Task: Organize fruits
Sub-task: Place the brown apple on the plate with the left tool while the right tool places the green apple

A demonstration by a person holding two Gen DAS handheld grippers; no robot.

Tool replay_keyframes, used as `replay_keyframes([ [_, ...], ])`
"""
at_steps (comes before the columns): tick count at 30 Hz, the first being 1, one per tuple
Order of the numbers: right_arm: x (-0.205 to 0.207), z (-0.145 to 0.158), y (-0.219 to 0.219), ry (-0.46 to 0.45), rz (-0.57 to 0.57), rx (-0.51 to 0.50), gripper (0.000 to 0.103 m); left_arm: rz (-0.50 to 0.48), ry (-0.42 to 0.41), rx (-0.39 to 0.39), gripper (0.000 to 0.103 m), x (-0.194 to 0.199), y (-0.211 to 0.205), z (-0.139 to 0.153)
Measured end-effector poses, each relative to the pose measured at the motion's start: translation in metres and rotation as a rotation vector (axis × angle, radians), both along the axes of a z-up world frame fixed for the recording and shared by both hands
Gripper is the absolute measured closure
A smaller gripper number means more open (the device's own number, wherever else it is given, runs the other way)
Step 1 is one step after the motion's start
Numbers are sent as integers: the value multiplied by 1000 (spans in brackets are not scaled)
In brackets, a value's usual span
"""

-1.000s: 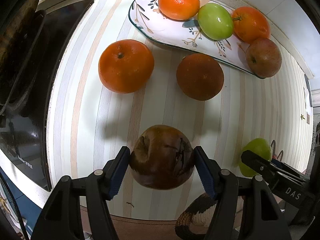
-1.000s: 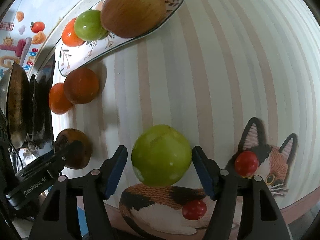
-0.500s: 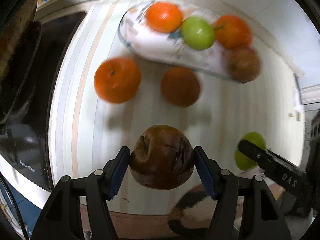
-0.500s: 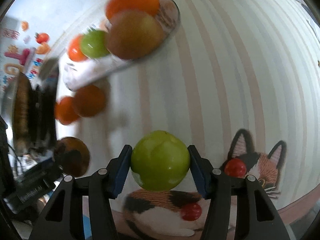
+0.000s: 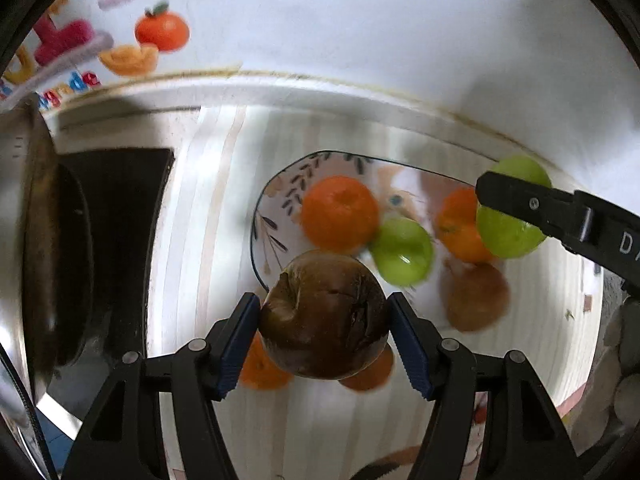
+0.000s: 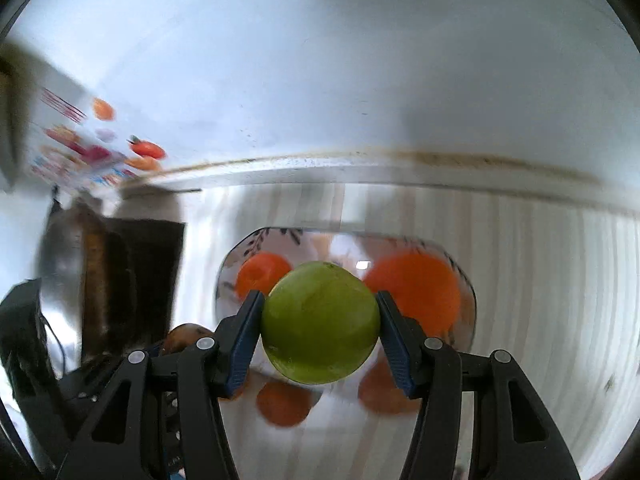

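You had the left gripper (image 5: 324,338) clamped on the dark brown, bruised round fruit (image 5: 325,314), carried above the striped bench (image 5: 208,216) near the edge of the oval floral-patterned plate (image 5: 267,224). The right gripper's (image 6: 320,330) jaws, which had just closed further, held the smooth green round fruit (image 6: 320,322) over that plate. The brown one looked soft (its skin was split), so a gentle grip across its widest part suited it; the green seemed firmer but slippery.
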State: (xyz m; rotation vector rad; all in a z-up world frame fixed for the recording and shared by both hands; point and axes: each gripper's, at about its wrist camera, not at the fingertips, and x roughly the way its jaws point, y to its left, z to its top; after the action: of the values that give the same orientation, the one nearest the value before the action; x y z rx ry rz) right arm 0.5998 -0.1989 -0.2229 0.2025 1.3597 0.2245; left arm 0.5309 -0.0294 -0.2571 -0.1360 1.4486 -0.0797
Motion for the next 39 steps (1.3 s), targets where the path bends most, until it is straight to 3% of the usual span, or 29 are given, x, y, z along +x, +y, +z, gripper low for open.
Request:
replay_keyframes([
  [5, 39, -35, 30, 77, 73, -83, 44, 38, 84, -22, 40, 14, 9, -28],
  [13, 55, -65, 43, 162, 122, -125, 44, 56, 131, -37, 38, 20, 13, -42],
  [15, 56, -66, 43, 183, 131, -119, 38, 62, 111, -57, 26, 20, 15, -36],
  [16, 56, -65, 43, 186, 135, -117, 28, 61, 101, -62, 16, 19, 17, -32],
  [17, 56, -62, 42, 186, 136, -118, 21, 62, 94, -62, 15, 20, 19, -28],
  [21, 51, -46, 37, 179, 121, -106, 11, 64, 58, -43, 14, 16, 26, -12],
  [29, 3, -2, 19, 75, 56, -180, 8, 80, -21, 50, 14, -12, 48, 16],
  [34, -45, 9, 13, 17, -4, -220, 8, 53, -94, 111, 14, -38, 40, 37],
  [39, -93, 22, 4, -24, -63, -227, 8, 29, -150, 125, 14, -65, 33, 57],
])
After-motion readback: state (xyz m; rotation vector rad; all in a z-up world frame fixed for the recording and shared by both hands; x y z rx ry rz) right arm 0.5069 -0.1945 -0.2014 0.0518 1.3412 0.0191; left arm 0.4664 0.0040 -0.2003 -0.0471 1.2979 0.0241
